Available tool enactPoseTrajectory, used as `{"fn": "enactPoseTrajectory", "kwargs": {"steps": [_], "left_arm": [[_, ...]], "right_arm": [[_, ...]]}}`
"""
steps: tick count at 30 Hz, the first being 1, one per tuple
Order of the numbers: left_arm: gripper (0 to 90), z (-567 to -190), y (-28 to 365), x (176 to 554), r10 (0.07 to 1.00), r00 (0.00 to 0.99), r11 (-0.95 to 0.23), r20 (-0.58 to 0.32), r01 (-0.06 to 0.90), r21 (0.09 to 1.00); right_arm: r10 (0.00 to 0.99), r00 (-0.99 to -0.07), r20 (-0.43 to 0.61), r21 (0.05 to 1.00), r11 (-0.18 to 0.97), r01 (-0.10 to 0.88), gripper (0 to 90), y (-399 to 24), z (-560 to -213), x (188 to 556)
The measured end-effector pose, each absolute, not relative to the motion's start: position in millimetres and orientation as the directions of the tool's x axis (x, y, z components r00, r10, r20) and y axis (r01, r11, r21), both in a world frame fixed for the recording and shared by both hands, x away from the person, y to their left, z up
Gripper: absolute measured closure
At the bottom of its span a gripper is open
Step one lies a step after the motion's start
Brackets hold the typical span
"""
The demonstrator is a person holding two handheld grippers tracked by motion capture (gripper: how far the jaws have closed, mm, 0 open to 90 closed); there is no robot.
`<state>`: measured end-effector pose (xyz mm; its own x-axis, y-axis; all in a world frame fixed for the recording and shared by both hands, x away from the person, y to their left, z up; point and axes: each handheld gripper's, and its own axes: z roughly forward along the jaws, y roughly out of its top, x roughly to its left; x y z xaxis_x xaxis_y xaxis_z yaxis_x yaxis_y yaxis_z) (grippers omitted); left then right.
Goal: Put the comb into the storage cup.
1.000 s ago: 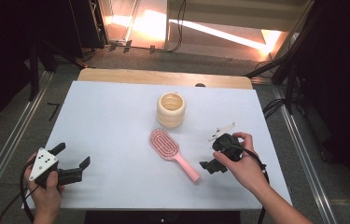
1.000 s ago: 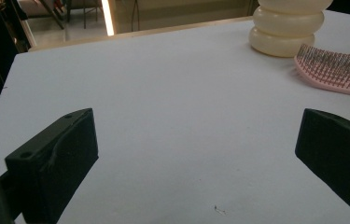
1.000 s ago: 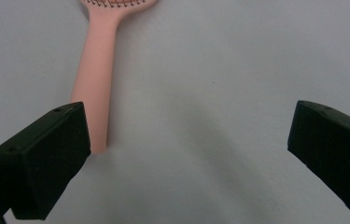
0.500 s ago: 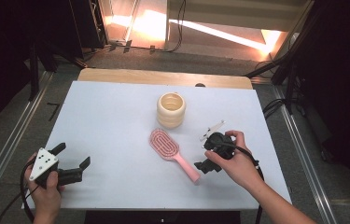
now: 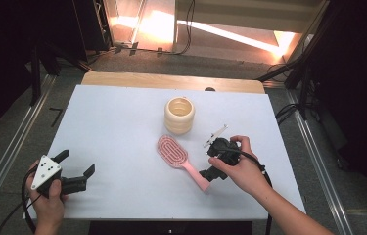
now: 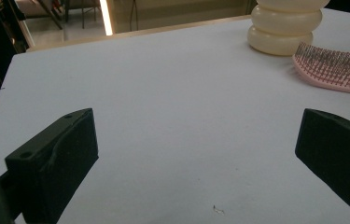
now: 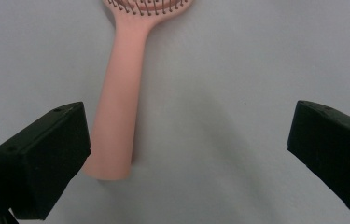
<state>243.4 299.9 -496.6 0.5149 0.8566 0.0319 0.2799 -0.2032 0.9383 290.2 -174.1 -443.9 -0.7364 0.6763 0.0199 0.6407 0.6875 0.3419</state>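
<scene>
1. My right gripper (image 5: 212, 161) is spread wide with nothing between the jaws. I hold it tipped down over the table so its camera looks along the handle of the pink hairbrush (image 7: 116, 102). That handle runs up between the jaws but sits close to the left one, so I judge the gripper is off-centre for a clean pinch.

2. Just ahead of the right gripper, the butt end of the hairbrush handle lies flat on the white table (image 5: 122, 112), bristles up. The handle is the narrow part, which I take to be the reason for coming at it from this end.

3. Beyond the brush head, farther from the right gripper, stands a cream ribbed cup (image 5: 179, 115), upright and open at the top. It is near the brush head; whether they touch I cannot tell. It looks a likely place for the brush.

4. My left gripper (image 5: 76, 171) is well apart, low at the near left of the table, jaws wide and empty. From it, the brush head (image 6: 336, 70) and cup base (image 6: 284, 37) lie ahead to the right. I judge it parked out of the way.
</scene>
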Motion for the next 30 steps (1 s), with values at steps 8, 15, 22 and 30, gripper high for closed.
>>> {"fn": "enactPoseTrajectory", "kwargs": {"steps": [8, 15, 22, 30], "left_arm": [[0.0, -497, 300, 243, 0.856, 0.516, -0.204, 0.033, 0.279, 0.938], [0.0, -497, 300, 243, 0.856, 0.516, -0.205, 0.033, 0.280, 0.938], [0.0, -497, 300, 243, 0.855, 0.517, -0.204, 0.032, 0.279, 0.938], [0.0, -497, 300, 243, 0.855, 0.518, -0.205, 0.032, 0.279, 0.938]], "right_arm": [[0.661, -0.749, 0.030, 0.337, 0.699, 0.631, 0.0, -161, -446, 293], [0.658, -0.751, 0.051, 0.336, 0.697, 0.634, 0.0, -149, -449, 295], [0.661, -0.748, 0.065, 0.335, 0.692, 0.640, 0.0, -139, -452, 295], [0.681, -0.729, 0.072, 0.325, 0.675, 0.662, 1.0, -128, -458, 297]]}}
